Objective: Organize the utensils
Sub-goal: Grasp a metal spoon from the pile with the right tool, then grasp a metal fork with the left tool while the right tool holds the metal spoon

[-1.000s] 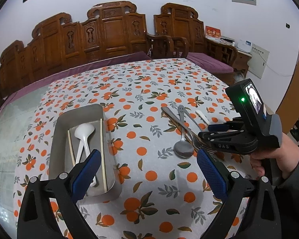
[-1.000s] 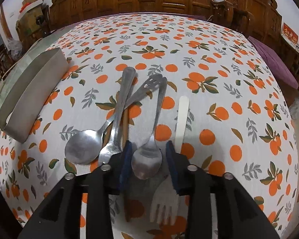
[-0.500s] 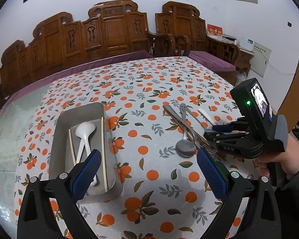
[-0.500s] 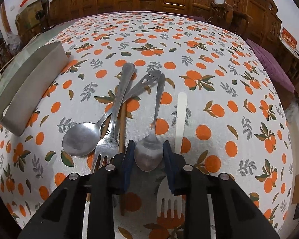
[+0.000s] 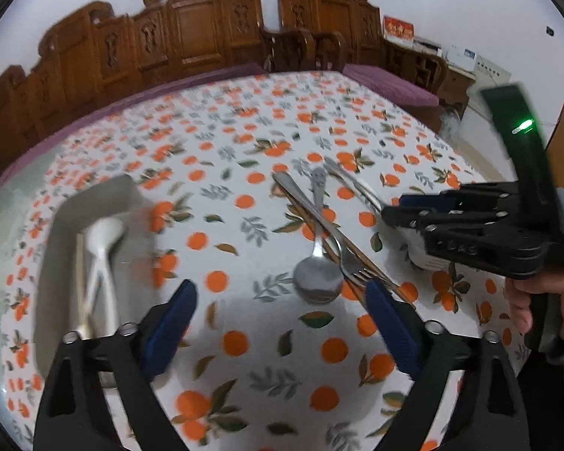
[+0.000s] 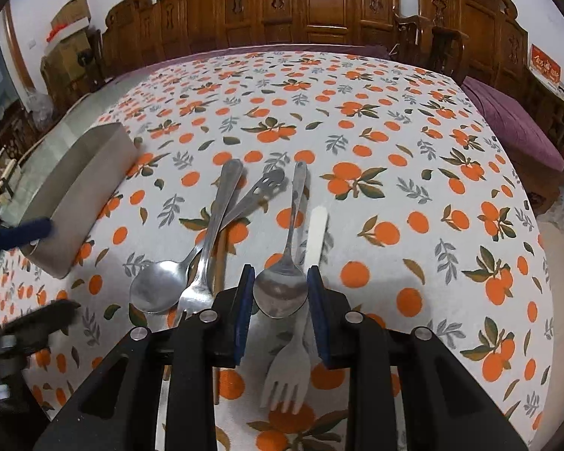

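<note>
My right gripper is shut on the bowl of a small metal spoon and holds it above the cloth; its handle points away. Below it lies a white plastic fork. To the left lie a large metal spoon, a metal fork and brown chopsticks. My left gripper is open and empty, above the cloth near the large spoon. The right gripper shows at the right of the left wrist view. A metal tray holds a white spoon and chopsticks.
The table has an orange-print cloth. The tray's side wall stands at the left in the right wrist view, with the left gripper's blue pad before it. Carved wooden chairs line the far side. The table edge drops off at the right.
My right gripper has lifted the small spoon clear of the cloth and pulled back a little. My left gripper has swung right, toward the loose cutlery; its view is blurred by motion.
</note>
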Demonstrator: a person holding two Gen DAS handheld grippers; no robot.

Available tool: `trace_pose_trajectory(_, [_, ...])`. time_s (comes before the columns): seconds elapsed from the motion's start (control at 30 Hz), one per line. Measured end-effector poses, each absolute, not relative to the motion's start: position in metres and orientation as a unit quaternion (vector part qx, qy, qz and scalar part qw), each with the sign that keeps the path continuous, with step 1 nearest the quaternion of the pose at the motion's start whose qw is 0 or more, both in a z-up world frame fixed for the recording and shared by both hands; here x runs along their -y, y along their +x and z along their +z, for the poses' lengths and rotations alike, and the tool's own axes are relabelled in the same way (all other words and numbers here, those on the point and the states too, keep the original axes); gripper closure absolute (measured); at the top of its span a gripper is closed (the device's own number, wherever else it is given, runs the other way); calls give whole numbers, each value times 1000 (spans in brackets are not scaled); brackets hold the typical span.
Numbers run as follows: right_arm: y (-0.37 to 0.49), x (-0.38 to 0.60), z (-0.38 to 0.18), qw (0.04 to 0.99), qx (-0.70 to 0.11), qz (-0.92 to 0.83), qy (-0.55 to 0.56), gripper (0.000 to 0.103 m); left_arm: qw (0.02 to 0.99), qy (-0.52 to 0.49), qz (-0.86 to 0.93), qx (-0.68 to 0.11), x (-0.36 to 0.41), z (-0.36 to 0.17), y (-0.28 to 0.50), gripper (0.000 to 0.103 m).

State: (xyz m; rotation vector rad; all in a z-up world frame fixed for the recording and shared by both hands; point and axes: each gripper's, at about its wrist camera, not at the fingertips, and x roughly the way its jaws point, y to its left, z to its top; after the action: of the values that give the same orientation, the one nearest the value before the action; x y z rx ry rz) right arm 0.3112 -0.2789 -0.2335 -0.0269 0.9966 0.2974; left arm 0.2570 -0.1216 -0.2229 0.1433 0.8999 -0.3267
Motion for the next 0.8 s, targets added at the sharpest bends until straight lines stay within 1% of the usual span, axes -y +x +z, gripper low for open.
trace_pose_trajectory(0.13, [315,287,-232,868,-475,146,-1,72,873,49,-159,-458,131,-239,273,25])
trace_pose_trajectory(0.33, [317,293,-229,869,-471,150,4,72,872,45,-167,-458,151,-243,284,33])
trace_pose_trajectory(0.4, [318,295,-228,870,-470,150,5,72,871,45,-176,-457,158,-244,289,41])
trace_pose_trajectory(0.43, [318,296,-228,870,-469,150,6,72,870,46,-178,-458,162,-245,292,43])
trace_pose_trajectory(0.5, [319,300,-228,870,-470,150,9,72,865,42,-184,-465,168,-249,299,56])
trace_pose_trajectory(0.53, [320,301,-229,869,-471,150,10,72,862,40,-186,-469,170,-251,302,59])
trace_pose_trajectory(0.6, [321,303,-231,868,-472,151,13,72,858,35,-189,-476,173,-255,308,70])
trace_pose_trajectory(0.63, [321,305,-231,868,-473,151,16,72,857,33,-190,-479,174,-257,310,73])
trace_pose_trajectory(0.67, [322,305,-231,868,-473,152,17,72,855,31,-190,-481,175,-259,312,78])
trace_pose_trajectory(0.7, [322,305,-231,868,-472,152,18,72,853,27,-192,-485,175,-261,315,81])
trace_pose_trajectory(0.8, [321,305,-230,868,-471,154,19,72,852,18,-194,-486,176,-263,319,83])
